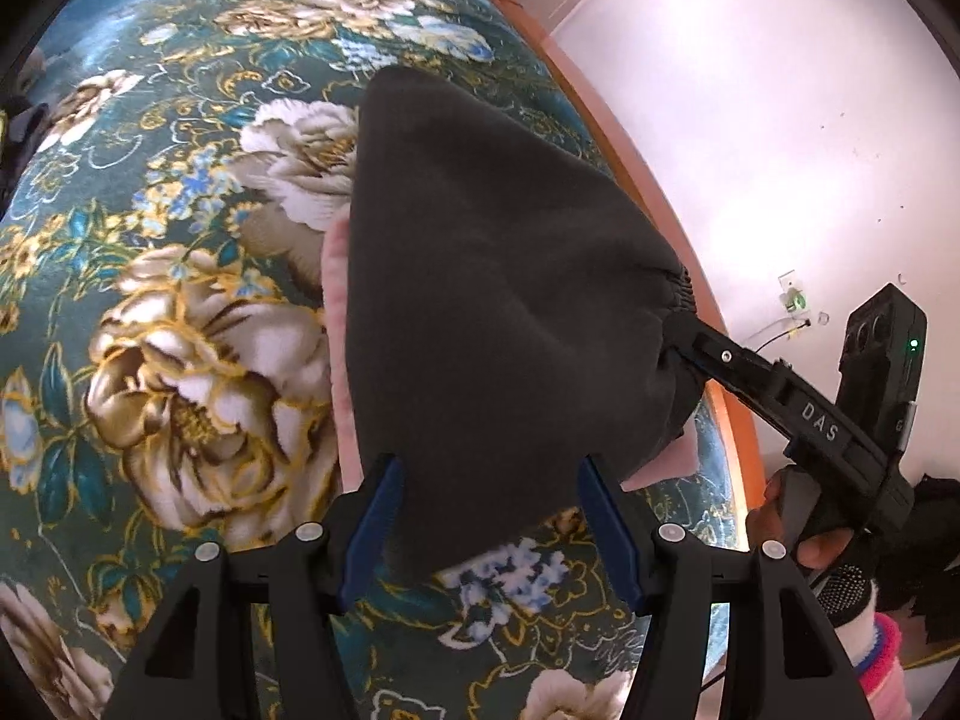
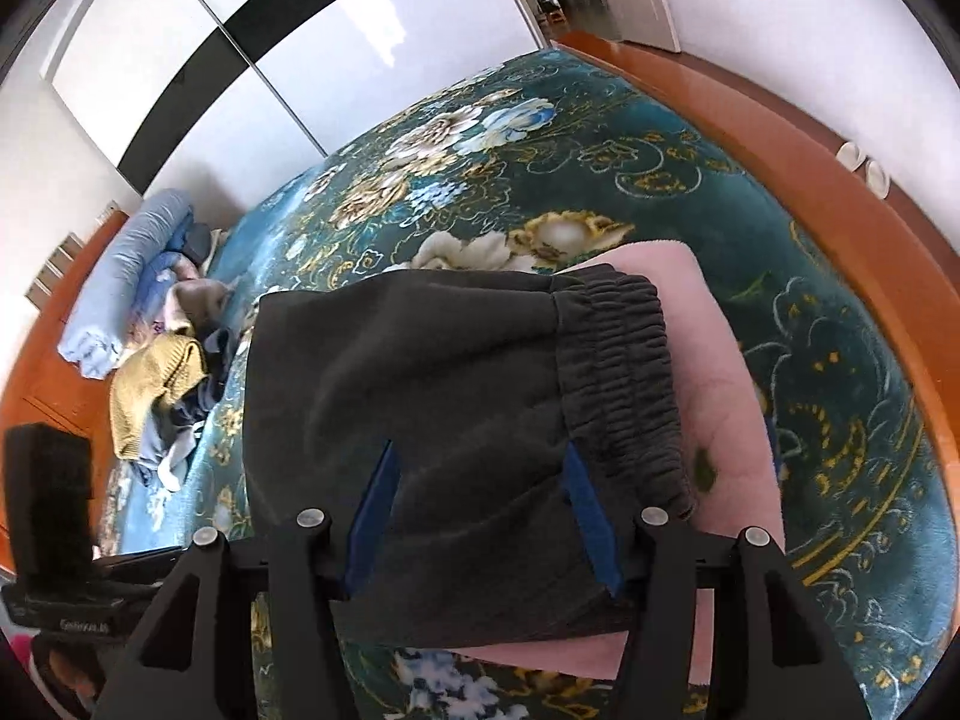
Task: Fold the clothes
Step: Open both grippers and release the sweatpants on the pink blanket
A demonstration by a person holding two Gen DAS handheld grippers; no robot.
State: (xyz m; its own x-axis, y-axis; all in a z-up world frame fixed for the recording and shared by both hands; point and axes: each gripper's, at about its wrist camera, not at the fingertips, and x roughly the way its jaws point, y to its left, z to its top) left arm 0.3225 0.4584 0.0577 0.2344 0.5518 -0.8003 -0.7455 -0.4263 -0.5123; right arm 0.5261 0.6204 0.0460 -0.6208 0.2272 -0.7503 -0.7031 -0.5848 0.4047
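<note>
left wrist view: one dark grey garment [image 1: 480, 300] lies on a pink cloth [image 1: 336, 324] on the floral bedspread [image 1: 180, 300], between the left gripper [image 1: 486, 516]'s parted fingers; the right gripper [image 1: 678, 354] touches its elastic hem.

right wrist view: right jaws spread over the garment, not pinching; one clothes pile [image 2: 162, 384] left.

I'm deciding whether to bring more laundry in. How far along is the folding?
Done: the dark grey pants look already folded over, lying on a pink cloth on the floral bedspread. In hand: both hand-held grippers are at that piece, the right hand-held gripper at its elastic waistband. Left: a jumbled pile of clothes further along the bed looks unfolded.
</note>
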